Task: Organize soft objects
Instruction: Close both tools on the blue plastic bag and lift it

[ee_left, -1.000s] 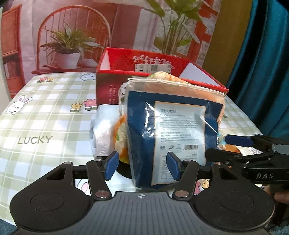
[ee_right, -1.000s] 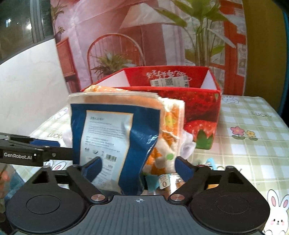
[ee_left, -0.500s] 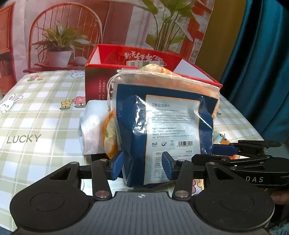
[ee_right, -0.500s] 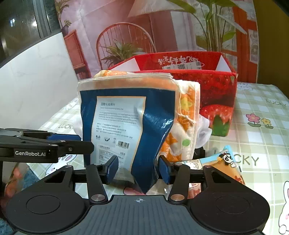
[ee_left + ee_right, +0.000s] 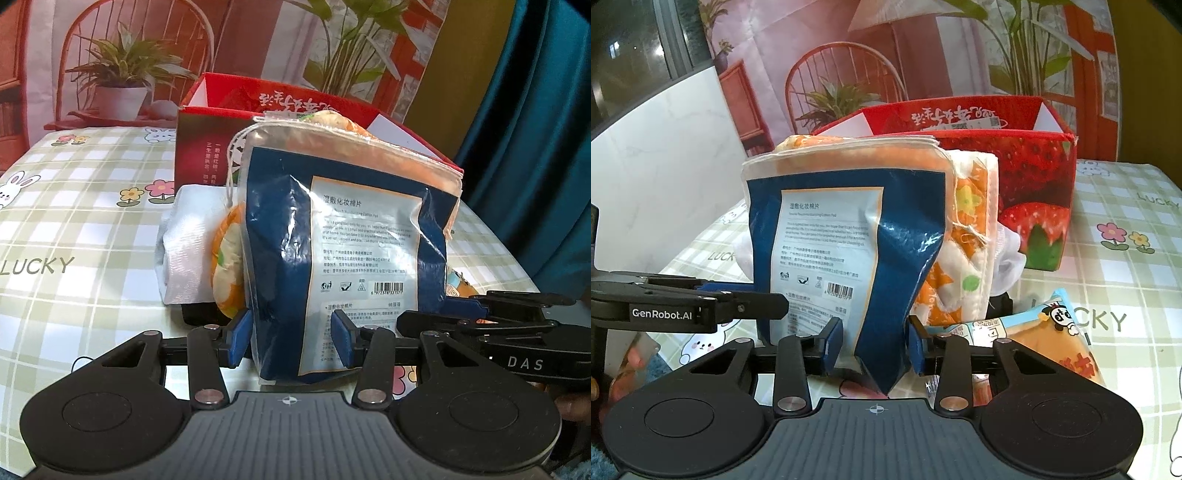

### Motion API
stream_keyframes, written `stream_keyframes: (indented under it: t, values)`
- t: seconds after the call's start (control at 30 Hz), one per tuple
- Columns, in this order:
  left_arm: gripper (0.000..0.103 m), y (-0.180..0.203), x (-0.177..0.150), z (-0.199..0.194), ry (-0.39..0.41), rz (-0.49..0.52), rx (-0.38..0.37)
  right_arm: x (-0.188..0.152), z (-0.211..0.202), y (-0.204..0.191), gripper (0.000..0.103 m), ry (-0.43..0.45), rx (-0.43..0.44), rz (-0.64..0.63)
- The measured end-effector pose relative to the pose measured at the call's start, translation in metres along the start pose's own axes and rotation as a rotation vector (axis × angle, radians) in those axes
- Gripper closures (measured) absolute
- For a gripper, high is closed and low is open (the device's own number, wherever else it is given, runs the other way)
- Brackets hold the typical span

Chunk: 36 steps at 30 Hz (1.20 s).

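Green checked cloth with rabbits and flowers covers my worktop (image 5: 74,221), and a printed backdrop of a chair and potted plants hangs behind it. Near the far edge stands an open red box (image 5: 1034,177) with strawberries on its side. Upright in front of it I see a blue bag (image 5: 343,251) with a white label and barcode. My left tool (image 5: 291,338) has its blue pads pressed against the bag's lower left corner, gripping it. My right tool (image 5: 873,343) pinches the lower right corner of the same bag (image 5: 846,258), which creases inward between the pads. Each tool shows in the other's camera, so they sit just beside one another at the bag's base. Behind the bag, touching it, leans an orange floral cushion (image 5: 964,258). A white folded cloth (image 5: 184,243) lies to the left of the cushion. On the right, near my right tool, lies a snack packet (image 5: 1052,332) with a panda.
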<state>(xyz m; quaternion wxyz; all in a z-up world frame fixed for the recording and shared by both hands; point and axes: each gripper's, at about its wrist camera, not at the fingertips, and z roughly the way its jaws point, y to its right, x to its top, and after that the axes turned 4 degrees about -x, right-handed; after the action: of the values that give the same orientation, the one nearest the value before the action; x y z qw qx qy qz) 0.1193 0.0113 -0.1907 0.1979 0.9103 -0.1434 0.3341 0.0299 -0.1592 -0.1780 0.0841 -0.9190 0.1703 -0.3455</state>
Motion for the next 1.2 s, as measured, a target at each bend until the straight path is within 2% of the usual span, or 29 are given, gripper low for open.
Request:
stream_keyframes:
  t: [0.13,0.6,0.93,1.2]
  values:
    - [0.062,0.001,0.001,-0.001,-0.001,0.016,-0.011,0.000,0.000,0.000,0.068,0.000,0.002,0.001]
    - [0.062,-0.003,-0.002,0.002,-0.028,0.002,-0.017,0.000,-0.002,0.001,0.069,0.002,0.003,0.009]
    - [0.062,0.004,0.008,-0.026,0.086,0.035,-0.045,0.007,-0.020,-0.005,0.070,0.094,0.034,-0.017]
    - [0.062,0.017,0.028,-0.050,0.176,0.066,-0.094,0.031,-0.051,-0.006,0.070,0.210,0.040,-0.033]
